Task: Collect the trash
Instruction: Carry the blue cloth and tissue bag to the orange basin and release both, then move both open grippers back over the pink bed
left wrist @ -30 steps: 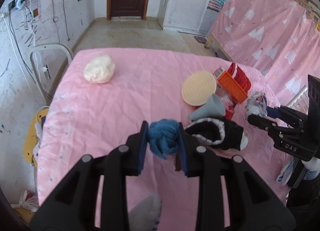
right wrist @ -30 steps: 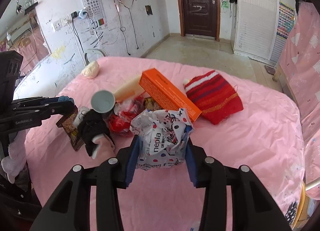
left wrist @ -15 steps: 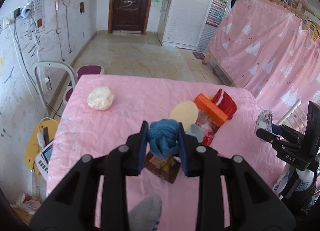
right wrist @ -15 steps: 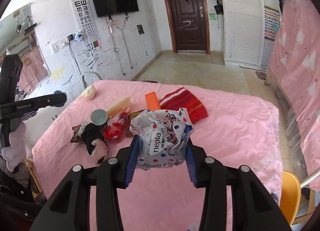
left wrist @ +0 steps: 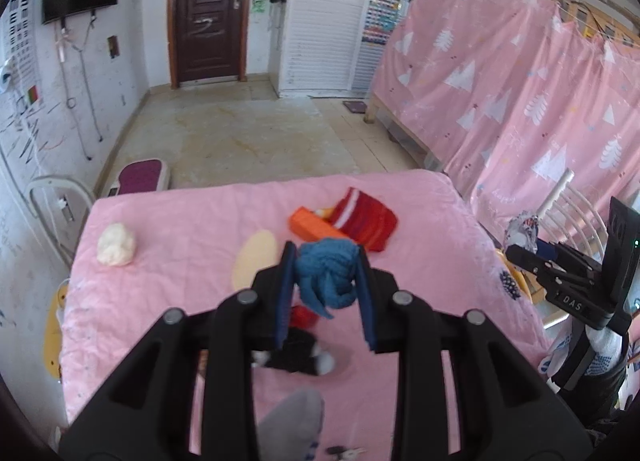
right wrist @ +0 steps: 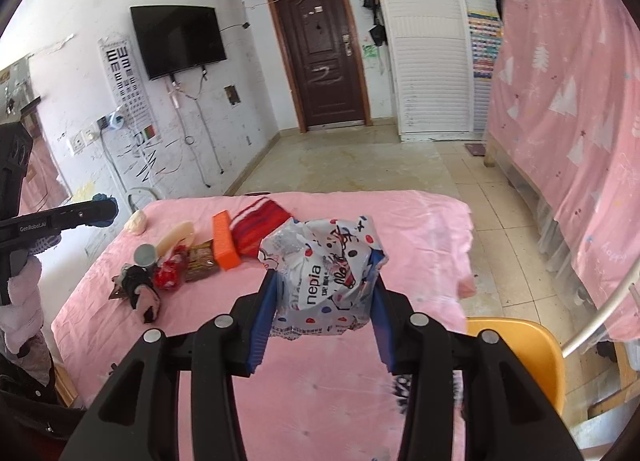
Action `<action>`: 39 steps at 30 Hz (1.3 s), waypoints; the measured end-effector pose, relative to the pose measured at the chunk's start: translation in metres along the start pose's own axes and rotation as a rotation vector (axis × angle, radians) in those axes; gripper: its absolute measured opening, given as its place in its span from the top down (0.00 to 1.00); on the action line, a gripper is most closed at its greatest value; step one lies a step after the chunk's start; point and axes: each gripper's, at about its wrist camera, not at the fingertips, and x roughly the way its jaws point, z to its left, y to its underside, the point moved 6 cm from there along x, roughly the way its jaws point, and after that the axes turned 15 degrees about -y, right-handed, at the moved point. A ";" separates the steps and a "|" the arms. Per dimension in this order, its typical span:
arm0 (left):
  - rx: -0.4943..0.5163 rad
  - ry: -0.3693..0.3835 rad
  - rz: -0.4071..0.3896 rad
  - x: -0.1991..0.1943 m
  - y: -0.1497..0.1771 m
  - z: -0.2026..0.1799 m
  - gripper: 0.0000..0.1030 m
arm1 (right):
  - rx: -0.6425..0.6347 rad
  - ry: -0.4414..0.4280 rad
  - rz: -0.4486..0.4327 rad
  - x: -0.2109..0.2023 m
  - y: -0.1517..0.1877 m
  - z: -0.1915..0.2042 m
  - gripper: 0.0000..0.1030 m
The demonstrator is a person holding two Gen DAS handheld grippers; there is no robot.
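So we've got the big table with the pink cloth [right wrist: 400,221] taking up most of both views, and we're holding both grippers up above it. Off its right edge there's a yellow chair [right wrist: 516,349] tucked in close

On the cloth the leftovers sit in a loose cluster toward the far left side: a red striped knit piece [right wrist: 260,225] lying against an orange box [right wrist: 224,241], a brown snack wrapper [right wrist: 202,259] just beside the box, a crumpled red wrapper [right wrist: 168,275] touching that, a grey cup [right wrist: 145,255] tipped on its side, a flat cream disc [left wrist: 256,257], and a black and white glove [right wrist: 140,291] nearest us. A white lump [left wrist: 116,249] sits well apart near the far left corner

Our right gripper [right wrist: 322,293] is clamped on a crinkled plastic nepia bag [right wrist: 324,265] with dots on it, 2 blue pads pinching its sides, held up off the cloth

Our left gripper [left wrist: 325,281] is squeezing a blue knit ball [left wrist: 326,277] between its pads, also clear of the table, with a loose strand hanging down under it
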 end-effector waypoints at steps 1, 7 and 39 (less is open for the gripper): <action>0.013 0.014 0.000 0.000 -0.002 -0.011 0.74 | 0.007 0.010 -0.005 -0.004 0.001 -0.006 0.68; 0.090 0.082 -0.002 0.003 -0.010 -0.071 0.74 | 0.032 0.066 -0.038 -0.029 0.007 -0.035 0.68; 0.326 0.374 0.135 0.031 -0.008 -0.328 0.30 | 0.225 0.237 -0.127 -0.113 0.061 -0.160 0.36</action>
